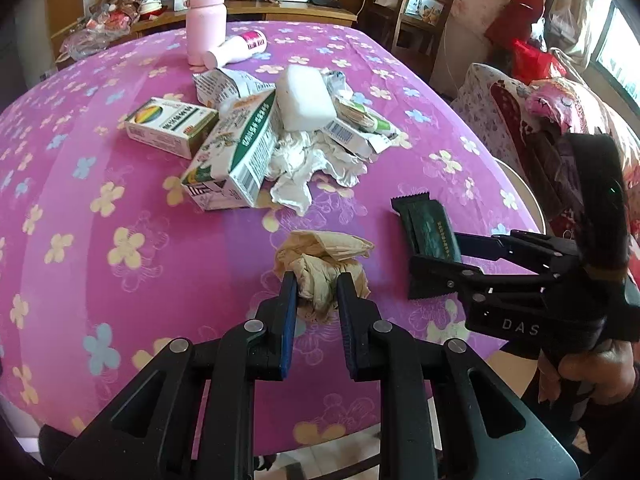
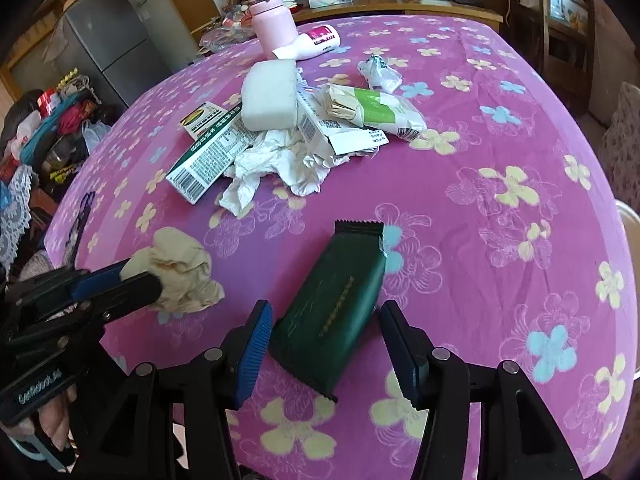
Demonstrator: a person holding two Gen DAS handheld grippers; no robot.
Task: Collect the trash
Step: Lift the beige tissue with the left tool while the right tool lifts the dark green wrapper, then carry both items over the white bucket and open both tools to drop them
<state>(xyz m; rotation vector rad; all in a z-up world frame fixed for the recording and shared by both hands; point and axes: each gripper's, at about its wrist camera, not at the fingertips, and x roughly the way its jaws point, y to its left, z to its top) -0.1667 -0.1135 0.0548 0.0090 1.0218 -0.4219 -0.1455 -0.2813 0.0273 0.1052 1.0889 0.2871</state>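
Left wrist view. Left gripper (image 1: pixel 316 292) pinching a crumpled beige tissue (image 1: pixel 324 264) between its blue pads, low over the purple flowered tablecloth (image 1: pixel 120 200). Right of the tissue, a dark green wrapper (image 1: pixel 430 236) flat on the cloth, with the right gripper (image 1: pixel 436 258) over its near end, one finger on either side; a hand (image 1: pixel 592 364) around the black handle at the right edge. Beyond the tissue, a heap of trash: a green-and-white carton (image 1: pixel 236 148) lying on its side, a small box (image 1: pixel 170 126) just left of it, crumpled white paper (image 1: pixel 312 168) spilling toward the tissue, a white foam block (image 1: pixel 306 98) on top of the heap, torn packets (image 1: pixel 360 128) to its right. Farther back, a pink bottle (image 1: pixel 206 20) upright, a white bottle (image 1: pixel 236 50) lying beside it.

Right wrist view. Right gripper (image 2: pixel 324 344) spread around the near half of the green wrapper (image 2: pixel 336 304); a small gap visible between each pad and the wrapper, so not pressing. No earlier picture, so nothing on jaw motion. Left of the wrapper, the left gripper (image 2: pixel 142 280) clamped on the beige tissue (image 2: pixel 180 272), tissue bulging past the fingertips. Beyond the wrapper, the same heap: white paper (image 2: pixel 276 168), carton (image 2: pixel 208 160), foam block (image 2: pixel 270 94), a green-and-white packet (image 2: pixel 380 112) to the right. Pink bottle (image 2: pixel 272 20) farthest back, near the far edge of the tablecloth (image 2: pixel 500 200).
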